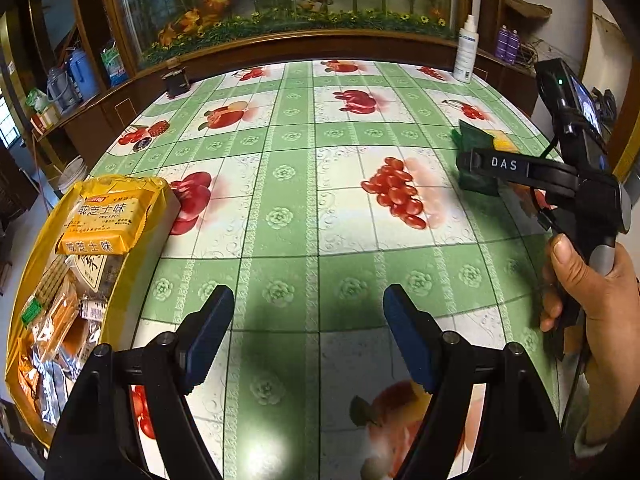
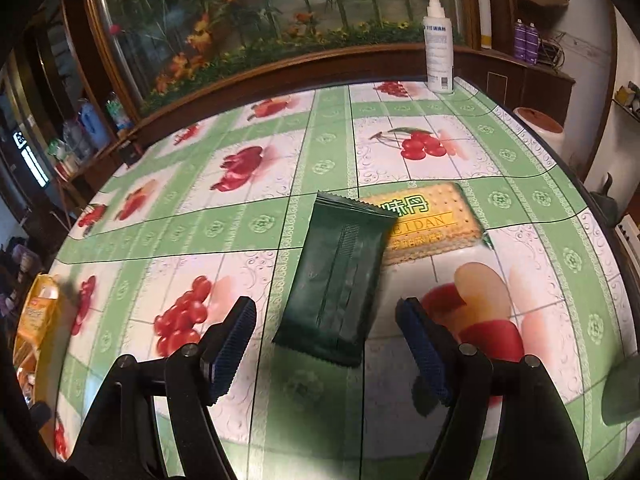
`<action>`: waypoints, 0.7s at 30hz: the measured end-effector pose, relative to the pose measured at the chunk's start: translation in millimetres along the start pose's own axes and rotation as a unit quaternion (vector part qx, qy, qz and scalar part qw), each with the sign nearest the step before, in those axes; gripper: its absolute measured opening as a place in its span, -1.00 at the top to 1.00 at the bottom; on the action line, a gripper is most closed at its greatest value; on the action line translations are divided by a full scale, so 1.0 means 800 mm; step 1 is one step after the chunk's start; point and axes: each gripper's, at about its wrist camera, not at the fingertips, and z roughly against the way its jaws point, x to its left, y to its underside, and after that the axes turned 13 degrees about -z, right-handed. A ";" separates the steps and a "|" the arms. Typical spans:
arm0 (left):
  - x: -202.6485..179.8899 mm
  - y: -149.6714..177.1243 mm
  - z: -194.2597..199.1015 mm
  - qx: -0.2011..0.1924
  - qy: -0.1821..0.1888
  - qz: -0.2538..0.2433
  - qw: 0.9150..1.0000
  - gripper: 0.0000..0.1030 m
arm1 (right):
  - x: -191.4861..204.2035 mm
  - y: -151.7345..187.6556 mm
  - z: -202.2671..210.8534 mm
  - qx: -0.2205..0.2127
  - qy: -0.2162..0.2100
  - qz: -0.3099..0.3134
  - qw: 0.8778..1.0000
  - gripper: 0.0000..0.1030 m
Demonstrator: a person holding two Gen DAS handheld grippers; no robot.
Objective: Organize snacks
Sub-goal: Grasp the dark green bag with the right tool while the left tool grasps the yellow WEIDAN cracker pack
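1. Two packets remain loose on the table (image 2: 520, 184), by my count; everything else in view sits in the yellow box (image 1: 132, 280) at the left edge. I judge the task well along but not finished.

2. Nearest in the right wrist view, the right gripper (image 2: 326, 344) hangs spread wide, holding nothing, with the near end of the green packet (image 2: 336, 280) lying flat between its fingers and touching neither pad.

3. Just past it, the biscuit packet (image 2: 432, 220) lies on the cloth, its left part tucked under the far end of the green one. The two overlap, so lifting the green one first looks like the cleaner move.

4. Over in the left wrist view, the left gripper (image 1: 308, 332) is spread open too, empty, above bare cloth and well apart from both loose packets.

5. Left of it, the box is crowded: an orange cracker pack (image 1: 104, 220) on top, foil and clear wrappers beneath. There looks to be room still, though I cannot tell how much.

6. Far back, a spray bottle (image 2: 439, 48) stands at the table's rear edge; not a snack, so likely no part of this.
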 end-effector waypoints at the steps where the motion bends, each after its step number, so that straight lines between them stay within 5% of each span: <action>1: 0.003 -0.004 -0.004 0.001 0.000 0.003 1.000 -0.50 | 0.002 -0.001 -0.006 0.003 0.004 0.001 1.000 -0.49; 3: 0.006 -0.018 -0.012 -0.002 0.002 0.007 1.000 -0.50 | 0.006 -0.003 -0.016 0.005 0.020 0.014 1.000 -0.44; 6: 0.000 -0.042 -0.024 -0.006 0.010 -0.006 1.000 -0.50 | 0.008 -0.004 -0.017 -0.003 0.032 0.034 0.999 0.16; 10: -0.030 -0.077 -0.041 -0.030 0.051 -0.062 0.996 -0.50 | -0.006 -0.001 -0.007 0.001 0.018 0.037 0.999 0.21; 12: -0.048 -0.094 -0.051 -0.045 0.060 -0.089 0.993 -0.50 | -0.018 0.006 0.012 0.000 0.004 0.032 0.999 0.48; 17: -0.095 -0.135 -0.084 -0.053 0.096 -0.145 0.983 -0.49 | -0.058 0.035 0.073 -0.016 -0.024 0.002 1.000 0.73; 21: -0.136 -0.160 -0.099 -0.065 0.095 -0.215 0.970 -0.50 | -0.088 0.046 0.090 -0.015 -0.029 -0.016 0.999 0.72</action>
